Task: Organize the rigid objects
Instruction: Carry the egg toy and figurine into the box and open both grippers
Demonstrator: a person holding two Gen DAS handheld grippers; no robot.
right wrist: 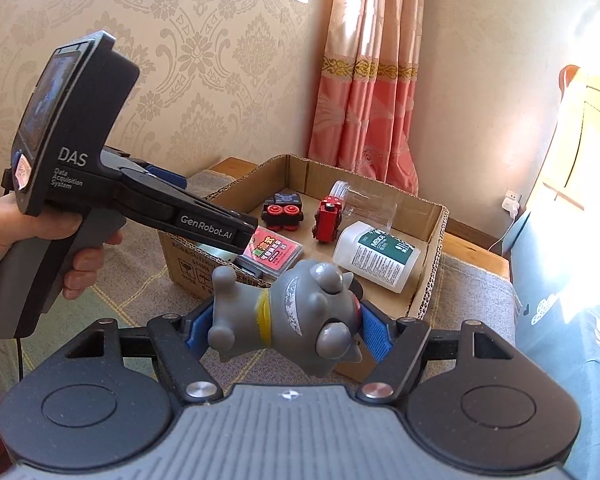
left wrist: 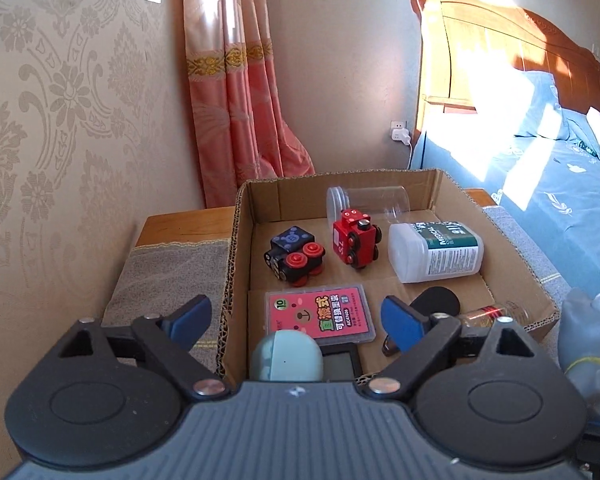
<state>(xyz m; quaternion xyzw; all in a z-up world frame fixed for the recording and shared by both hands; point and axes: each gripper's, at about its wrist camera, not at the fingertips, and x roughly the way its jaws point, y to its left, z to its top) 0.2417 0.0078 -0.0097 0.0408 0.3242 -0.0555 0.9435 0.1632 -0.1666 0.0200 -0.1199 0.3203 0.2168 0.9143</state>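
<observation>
The grey rubbery cat figure point(right wrist: 296, 316), knobbly-limbed with a yellow collar, lies sideways clamped between the right gripper point(right wrist: 286, 330)'s blue-padded fingers, just before the corrugated cardboard box point(right wrist: 432, 280). Inside the box lie two wooden toy trains, a white medical bottle point(left wrist: 436, 250), a clear jar and a pink card case point(left wrist: 320, 314). The left gripper point(left wrist: 296, 320) hangs over the box's near edge, fingers spread, gripping nothing.

Bright daylight from the right; glare washes out the headboard point(left wrist: 500, 52) and bed point(left wrist: 540, 184). Box point(left wrist: 236, 240) interior evenly lit, sharp. Fisheye bends edges; dark vignette in corners.
</observation>
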